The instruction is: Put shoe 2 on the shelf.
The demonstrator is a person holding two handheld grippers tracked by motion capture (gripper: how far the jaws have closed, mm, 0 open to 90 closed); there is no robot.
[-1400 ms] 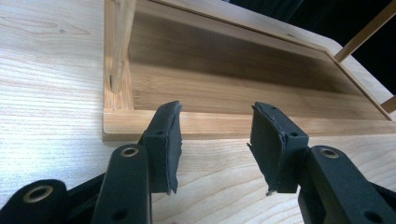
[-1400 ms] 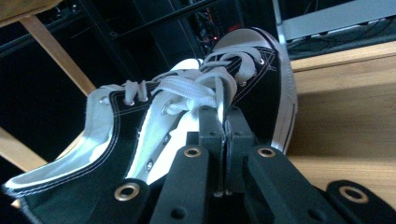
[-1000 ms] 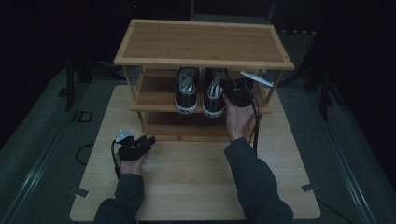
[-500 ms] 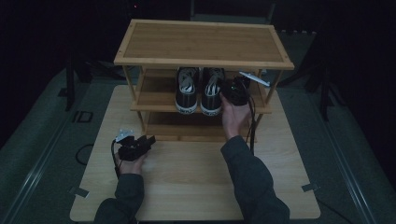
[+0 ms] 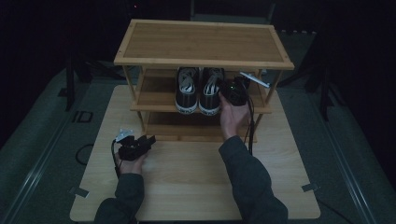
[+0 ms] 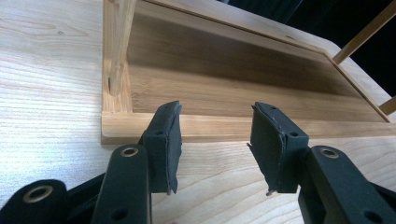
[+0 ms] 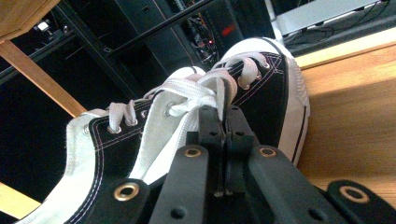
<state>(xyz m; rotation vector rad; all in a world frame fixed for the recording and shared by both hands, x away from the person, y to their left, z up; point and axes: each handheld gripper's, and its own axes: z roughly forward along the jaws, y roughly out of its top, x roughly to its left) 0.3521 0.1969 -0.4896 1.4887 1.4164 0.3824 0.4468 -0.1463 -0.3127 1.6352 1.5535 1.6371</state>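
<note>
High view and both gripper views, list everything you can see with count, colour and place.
sneakers: two, black with white laces and toe caps, side by side on the rack's middle shelf
shoe rack: one, light wood, three shelves, standing at the table's far side
table: one, pale wood, under the rack
left gripper: one, black, open, resting on the table before the bottom shelf
right gripper: one, black, shut on the right-hand sneaker's side wall beside the laces
</note>
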